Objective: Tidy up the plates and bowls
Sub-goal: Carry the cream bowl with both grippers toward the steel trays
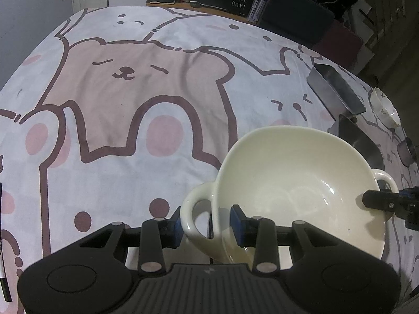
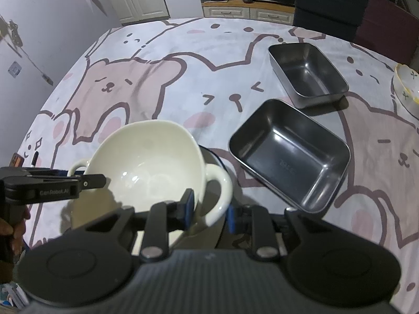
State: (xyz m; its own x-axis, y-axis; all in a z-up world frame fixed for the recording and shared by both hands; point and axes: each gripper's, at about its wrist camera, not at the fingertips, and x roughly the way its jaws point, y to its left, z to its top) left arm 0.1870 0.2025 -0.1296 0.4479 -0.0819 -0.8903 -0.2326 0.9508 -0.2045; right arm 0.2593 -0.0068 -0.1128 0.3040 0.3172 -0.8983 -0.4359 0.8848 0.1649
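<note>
Cream two-handled bowl (image 1: 296, 183) sits on the bear-print tablecloth (image 1: 125, 99), near the front edge, with a gripper at each handle. Left gripper (image 1: 207, 226) straddles the bowl's left handle (image 1: 192, 209): one blue pad (image 1: 177, 225) outside the loop, the other inside the bowl wall. There seems to be a slight gap at the pads, so jaws read as open around the handle, not clamped. Right gripper (image 2: 210, 209) sits the same way on the other handle (image 2: 221, 196), one pad inside the bowl rim, one outside the loop; contact there is partly hidden, so can't tell if it is pinching or just around it. A hand (image 2: 13, 225) shows on the left gripper's grip in the right wrist view.

Just to the right of the bowl stands a large steel tray (image 2: 290, 154), empty and open side up, and a smaller steel tray (image 2: 309, 73) lies behind it, close but apart. A small patterned dish (image 2: 408, 91) sits at the far right edge. A dark small cup-like thing (image 1: 407, 151) stands near that side; unclear what it is.
</note>
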